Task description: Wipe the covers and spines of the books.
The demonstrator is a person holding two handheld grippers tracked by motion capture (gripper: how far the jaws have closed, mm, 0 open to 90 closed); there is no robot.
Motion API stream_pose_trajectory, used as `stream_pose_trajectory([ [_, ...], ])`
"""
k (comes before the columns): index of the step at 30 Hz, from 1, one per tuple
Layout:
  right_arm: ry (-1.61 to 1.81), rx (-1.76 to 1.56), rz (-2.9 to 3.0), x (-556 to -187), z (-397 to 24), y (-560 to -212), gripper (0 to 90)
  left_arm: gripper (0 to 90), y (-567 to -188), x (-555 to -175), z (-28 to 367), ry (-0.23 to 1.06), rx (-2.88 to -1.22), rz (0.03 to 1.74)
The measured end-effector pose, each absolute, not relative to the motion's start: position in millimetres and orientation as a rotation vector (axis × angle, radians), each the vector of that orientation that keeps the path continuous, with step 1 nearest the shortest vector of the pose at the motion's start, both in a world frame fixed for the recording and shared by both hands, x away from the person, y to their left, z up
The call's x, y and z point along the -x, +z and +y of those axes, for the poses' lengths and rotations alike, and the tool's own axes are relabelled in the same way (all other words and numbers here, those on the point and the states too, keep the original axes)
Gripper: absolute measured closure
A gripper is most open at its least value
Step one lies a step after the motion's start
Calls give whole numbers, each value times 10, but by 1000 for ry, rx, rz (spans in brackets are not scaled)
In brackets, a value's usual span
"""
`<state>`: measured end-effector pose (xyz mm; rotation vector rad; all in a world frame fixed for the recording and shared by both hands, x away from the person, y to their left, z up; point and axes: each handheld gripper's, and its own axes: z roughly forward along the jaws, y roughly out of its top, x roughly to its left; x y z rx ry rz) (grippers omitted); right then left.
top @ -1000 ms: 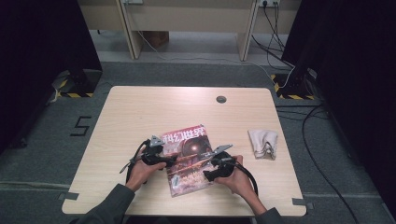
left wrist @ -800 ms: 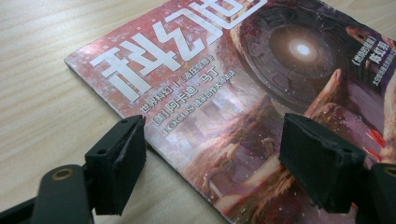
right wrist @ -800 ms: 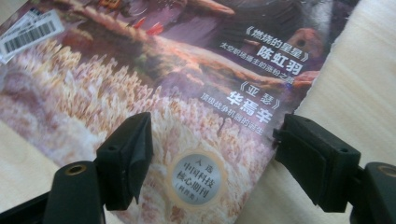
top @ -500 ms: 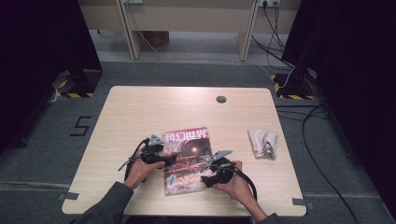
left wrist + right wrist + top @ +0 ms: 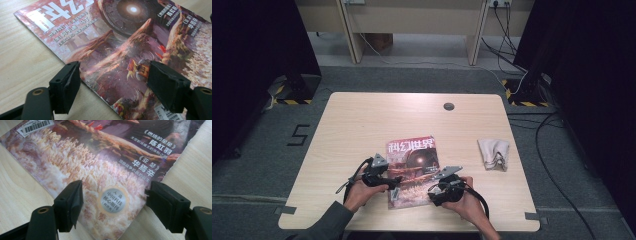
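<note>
The magazine (image 5: 412,170) lies flat on the tabletop (image 5: 362,125) at lower centre of the high view, its cover up and its title toward the far edge. The left gripper (image 5: 113,82) stands over the magazine's left edge with its jaws wide, one over bare wood, the other over the cover, nothing pressed between them; they have just been closing a little. The right gripper (image 5: 113,202) hangs over the magazine's near right corner, jaws wide as well, straddling the round silver sticker (image 5: 114,200). In the high view both hands come in from the bottom edge, left hand (image 5: 361,192) and right hand (image 5: 469,202) angled inward toward the cover. A crumpled cloth (image 5: 493,153) lies well apart at right; a round grommet (image 5: 449,106) sits near the far edge.
</note>
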<state>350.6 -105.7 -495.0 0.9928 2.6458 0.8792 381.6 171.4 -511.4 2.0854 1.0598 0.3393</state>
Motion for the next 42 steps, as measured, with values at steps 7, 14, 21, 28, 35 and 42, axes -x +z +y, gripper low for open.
stream_pose_trajectory([
  [7, 886, -988, 2639, -3510, -980, -4961, 289, 275, -5120, -3944, 1696, 387, -2074, 1095],
  [14, 898, -999, 2614, -3588, -946, -4974, 292, 279, -5129, -4049, 1698, 403, -2051, 1122],
  [21, 906, -996, 2601, -3670, -927, -4981, 294, 278, -5130, -4136, 1706, 410, -2046, 1136],
  [28, 901, -991, 2601, -3705, -913, -4981, 293, 276, -5136, -4170, 1705, 417, -2033, 1147],
  [35, 910, -990, 2590, -3729, -895, -4987, 292, 272, -5138, -4205, 1706, 421, -2031, 1150],
  [42, 925, -992, 2590, -3732, -912, -4988, 297, 272, -5149, -4189, 1727, 414, -2014, 1153],
])
